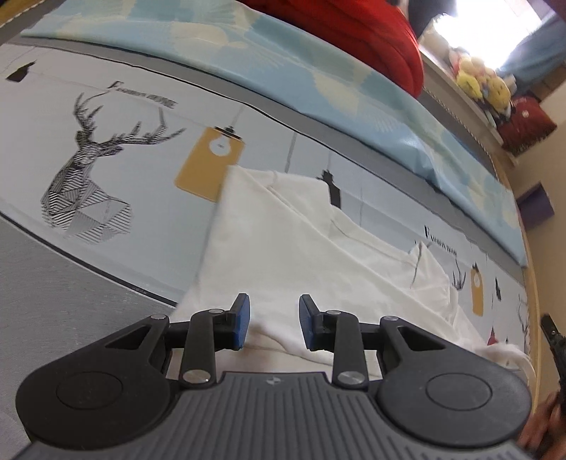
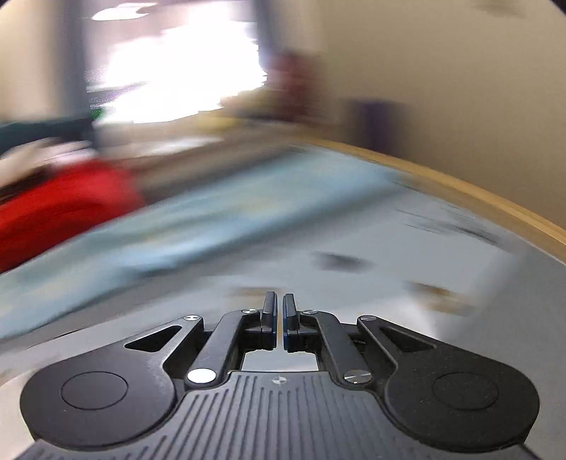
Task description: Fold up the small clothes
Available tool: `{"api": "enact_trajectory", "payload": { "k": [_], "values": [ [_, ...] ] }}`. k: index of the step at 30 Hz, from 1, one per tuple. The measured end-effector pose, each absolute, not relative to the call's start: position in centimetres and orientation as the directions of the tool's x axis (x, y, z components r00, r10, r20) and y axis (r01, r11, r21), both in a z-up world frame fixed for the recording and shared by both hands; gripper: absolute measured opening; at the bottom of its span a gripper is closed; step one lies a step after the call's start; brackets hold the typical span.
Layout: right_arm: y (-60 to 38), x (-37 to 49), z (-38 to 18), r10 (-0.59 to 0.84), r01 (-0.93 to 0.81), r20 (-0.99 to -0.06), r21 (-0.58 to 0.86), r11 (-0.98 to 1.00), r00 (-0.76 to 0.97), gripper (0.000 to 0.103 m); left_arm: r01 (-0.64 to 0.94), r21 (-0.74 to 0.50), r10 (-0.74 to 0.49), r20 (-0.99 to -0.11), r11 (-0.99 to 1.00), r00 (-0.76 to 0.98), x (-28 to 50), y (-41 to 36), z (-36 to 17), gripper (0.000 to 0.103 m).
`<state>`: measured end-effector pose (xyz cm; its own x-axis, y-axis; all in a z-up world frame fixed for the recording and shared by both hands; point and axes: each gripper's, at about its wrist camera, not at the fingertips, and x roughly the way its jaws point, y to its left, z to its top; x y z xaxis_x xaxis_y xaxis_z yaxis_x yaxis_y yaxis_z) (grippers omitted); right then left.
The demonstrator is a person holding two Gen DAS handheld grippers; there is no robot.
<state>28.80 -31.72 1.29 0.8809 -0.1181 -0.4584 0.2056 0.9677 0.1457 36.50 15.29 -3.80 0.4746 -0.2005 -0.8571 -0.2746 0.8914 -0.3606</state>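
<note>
A white garment (image 1: 318, 244) lies spread on the printed bed sheet (image 1: 123, 166), partly folded with creases running to the right. My left gripper (image 1: 274, 323) is open, its blue pads just above the garment's near edge, holding nothing. My right gripper (image 2: 279, 320) is shut with nothing seen between its pads. The right wrist view is heavily blurred and shows no garment. A dark part at the right edge of the left wrist view (image 1: 553, 339) may be the right gripper.
A light blue blanket (image 1: 318, 78) lies along the far side of the bed, with a red cushion (image 1: 371, 32) behind it. Plush toys (image 1: 484, 85) sit on a shelf at the far right. The wooden bed edge (image 2: 460, 187) curves along the right.
</note>
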Motion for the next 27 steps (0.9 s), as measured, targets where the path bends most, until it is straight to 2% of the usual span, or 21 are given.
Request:
{"api": "enact_trajectory", "payload": {
  "k": [2, 4, 5, 7, 9, 11, 13, 16, 19, 22, 25, 27],
  "values": [
    [-24.4, 27.9, 2.0, 0.143, -0.082, -0.426, 0.158, 0.984, 0.893, 0.003, -0.292, -0.373, -0.203, -0.854, 0.881, 0.479, 36.4, 16.2, -3.6, 0.034],
    [-18.0, 26.9, 1.5, 0.440, -0.385, -0.458, 0.214, 0.898, 0.772, 0.003, -0.312, -0.392, -0.209, -0.849, 0.866, 0.485, 36.4, 17.2, -3.4, 0.034],
    [-15.8, 26.5, 0.9, 0.523, -0.469, -0.486, 0.238, 0.850, 0.700, 0.003, -0.320, -0.401, -0.213, -0.846, 0.858, 0.488, 36.4, 17.5, -3.3, 0.034],
    [-12.1, 25.6, -0.3, 0.566, -0.544, -0.558, 0.228, 0.808, 0.607, 0.003, -0.338, -0.423, -0.223, -0.840, 0.841, 0.495, 36.4, 18.2, -3.1, 0.034],
    [-10.6, 24.9, -0.8, 0.541, -0.547, -0.615, 0.203, 0.812, 0.574, 0.009, -0.344, -0.442, -0.236, -0.833, 0.829, 0.500, 36.4, 18.5, -2.9, 0.034],
    [-11.1, 25.3, -0.7, 0.455, -0.468, -0.662, 0.174, 0.866, 0.596, 0.019, -0.341, -0.453, -0.247, -0.828, 0.824, 0.503, 36.4, 18.4, -2.7, 0.034],
    [-13.1, 25.7, -0.3, 0.338, -0.340, -0.682, 0.138, 0.930, 0.648, 0.024, -0.339, -0.466, -0.259, -0.822, 0.817, 0.507, 36.4, 18.3, -2.5, 0.034],
    [-18.8, 26.9, -0.2, 0.201, -0.099, -0.682, 0.185, 0.978, 0.703, 0.035, -0.331, -0.465, -0.261, -0.821, 0.821, 0.507, 36.4, 17.7, -2.5, 0.034],
    [-25.5, 27.7, -1.6, 0.004, 0.175, -0.684, 0.192, 0.966, 0.729, 0.036, -0.324, -0.453, -0.259, -0.830, 0.830, 0.495, 36.4, 17.0, -3.0, 0.034],
    [-29.9, 27.8, -4.4, -0.121, 0.357, -0.675, 0.223, 0.907, 0.728, 0.041, -0.328, -0.439, -0.252, -0.839, 0.836, 0.482, 36.5, 16.5, -3.6, 0.034],
    [-34.3, 28.0, -7.5, 0.018, 0.482, -0.674, 0.546, 0.685, 0.738, 0.044, -0.326, -0.427, -0.243, -0.845, 0.844, 0.477, 36.8, 15.9, -3.9, 0.034],
    [-36.1, 28.6, -9.3, 0.098, 0.493, -0.639, 0.673, 0.552, 0.763, 0.044, -0.324, -0.421, -0.242, -0.849, 0.847, 0.470, 37.0, 15.5, -4.2, 0.034]
  ]
}}
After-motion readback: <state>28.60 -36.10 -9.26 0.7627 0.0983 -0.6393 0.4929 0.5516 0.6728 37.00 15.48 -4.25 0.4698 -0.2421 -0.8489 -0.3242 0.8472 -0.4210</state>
